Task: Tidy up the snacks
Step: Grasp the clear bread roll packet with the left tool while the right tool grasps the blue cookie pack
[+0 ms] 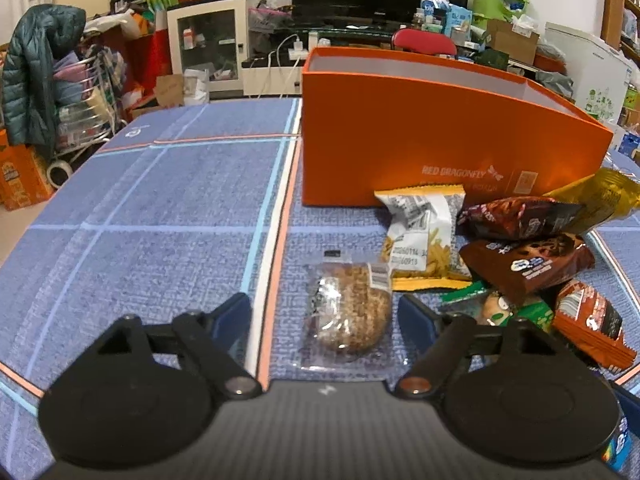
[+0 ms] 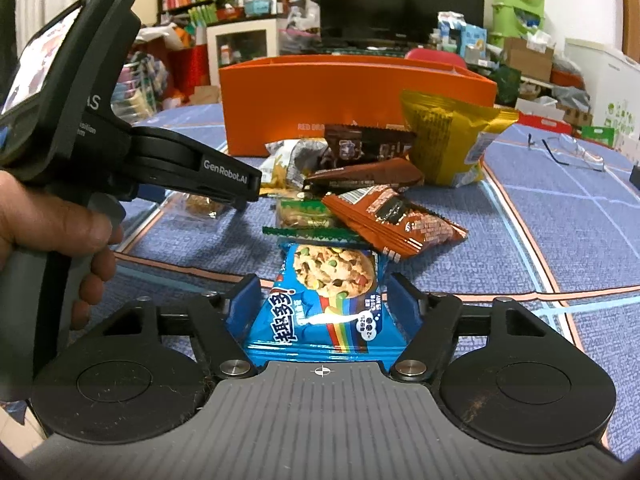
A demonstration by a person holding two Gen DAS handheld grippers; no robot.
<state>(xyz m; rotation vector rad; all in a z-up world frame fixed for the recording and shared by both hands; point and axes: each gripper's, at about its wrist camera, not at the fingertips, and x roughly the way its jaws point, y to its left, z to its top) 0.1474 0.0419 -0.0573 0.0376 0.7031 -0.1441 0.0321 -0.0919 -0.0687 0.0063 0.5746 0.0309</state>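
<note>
An open orange box (image 1: 400,128) (image 2: 320,92) stands on the blue checked tablecloth (image 1: 160,200). Several snack packets are heaped in front of it: a white-and-yellow fries packet (image 1: 424,240), brown cookie packets (image 1: 524,264), a yellow bag (image 2: 444,140) and a green packet (image 2: 308,216). My left gripper (image 1: 326,316) is open around a clear-wrapped oat cake (image 1: 348,312) lying on the cloth; its pads stand clear of the wrap. My right gripper (image 2: 324,300) is shut on a blue cookie packet (image 2: 328,304) at the near edge of the heap.
A hand (image 2: 60,220) holds the left gripper's handle at the left of the right wrist view. A pair of glasses (image 2: 568,152) lies on the cloth at the right. Beyond the table are a TV, shelves and cluttered boxes. The cloth left of the box is bare.
</note>
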